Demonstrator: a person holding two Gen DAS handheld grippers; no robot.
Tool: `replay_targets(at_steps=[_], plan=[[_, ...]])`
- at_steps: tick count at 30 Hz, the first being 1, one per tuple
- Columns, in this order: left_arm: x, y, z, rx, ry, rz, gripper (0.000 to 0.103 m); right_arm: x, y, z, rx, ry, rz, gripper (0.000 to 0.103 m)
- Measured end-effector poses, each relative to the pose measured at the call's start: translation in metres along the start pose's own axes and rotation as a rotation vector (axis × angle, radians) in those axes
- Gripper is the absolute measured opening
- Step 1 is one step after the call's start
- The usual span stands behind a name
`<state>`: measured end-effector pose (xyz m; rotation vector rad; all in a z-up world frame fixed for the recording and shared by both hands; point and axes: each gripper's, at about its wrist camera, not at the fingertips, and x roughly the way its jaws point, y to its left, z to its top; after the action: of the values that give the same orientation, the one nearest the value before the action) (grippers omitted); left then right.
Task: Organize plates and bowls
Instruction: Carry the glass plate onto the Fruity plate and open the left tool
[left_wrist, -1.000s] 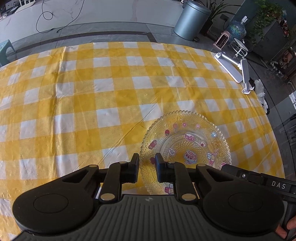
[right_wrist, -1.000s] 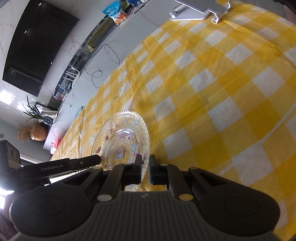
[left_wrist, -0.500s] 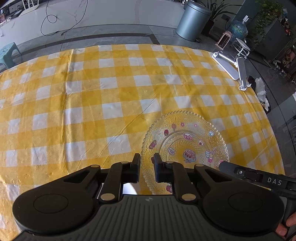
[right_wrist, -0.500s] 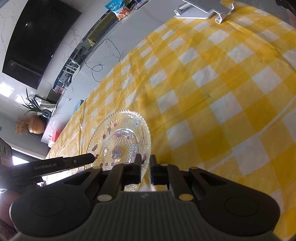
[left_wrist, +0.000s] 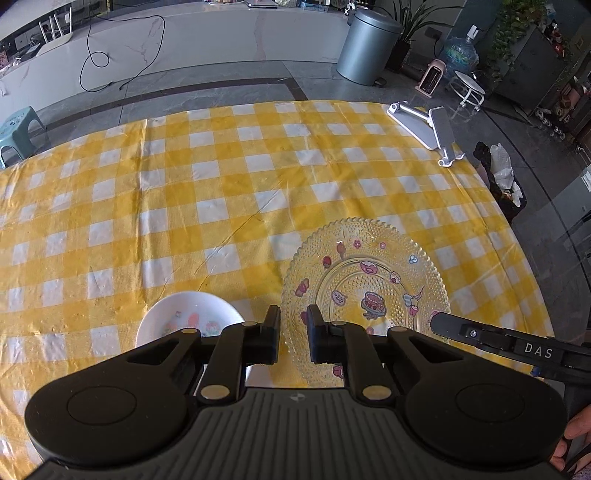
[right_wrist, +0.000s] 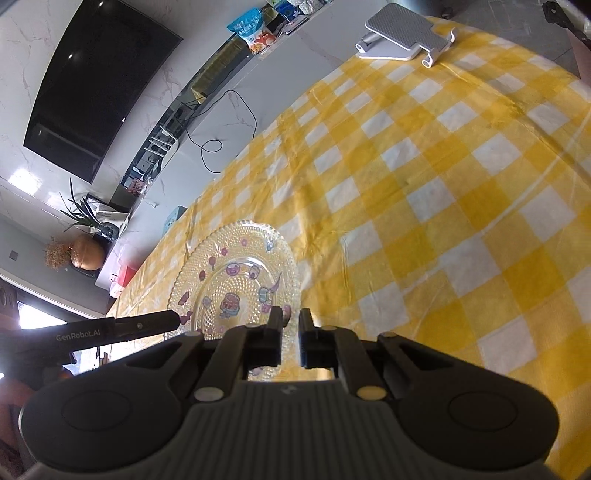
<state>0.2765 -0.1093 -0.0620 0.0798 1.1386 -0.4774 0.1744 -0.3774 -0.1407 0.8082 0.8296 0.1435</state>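
Observation:
A clear glass plate (left_wrist: 369, 284) with a beaded rim and cartoon prints hangs a little above the yellow checked tablecloth (left_wrist: 184, 206). My left gripper (left_wrist: 293, 332) is shut on its near left rim. My right gripper (right_wrist: 290, 325) is shut on the opposite rim of the glass plate (right_wrist: 236, 280), and its finger (left_wrist: 480, 336) shows at the plate's right edge in the left wrist view. A white bowl (left_wrist: 184, 314) with a printed inside sits on the cloth just left of the plate, partly hidden by my left finger.
A white folding stand (left_wrist: 428, 125) lies near the table's far right corner, also in the right wrist view (right_wrist: 402, 37). The table edge runs close along the right. A grey bin (left_wrist: 369, 44) and a small stool (left_wrist: 18, 129) stand on the floor beyond.
Both grippers have risen with the glass plate held between them, so the tablecloth looks farther off. The white bowl has come into the left wrist view.

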Motion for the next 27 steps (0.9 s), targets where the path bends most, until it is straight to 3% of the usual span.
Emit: replay_targets(at_steps=[9,15,27], plan=[[-0.033,-0.030,-0.044,-0.031,0.010,0.008,0.016,-0.047,-0.007,-0.034,0.012,-0.047,0.030,0.006],[-0.050,-0.048,-0.088,-0.110,-0.041,0.003,0.016,-0.075,-0.015,-0.060,0.003,-0.049,0.031,0.006],[-0.042,-0.061,-0.165,-0.258,-0.110,-0.039,0.016,-0.096,-0.029,-0.091,-0.054,-0.031,-0.069,0.007]])
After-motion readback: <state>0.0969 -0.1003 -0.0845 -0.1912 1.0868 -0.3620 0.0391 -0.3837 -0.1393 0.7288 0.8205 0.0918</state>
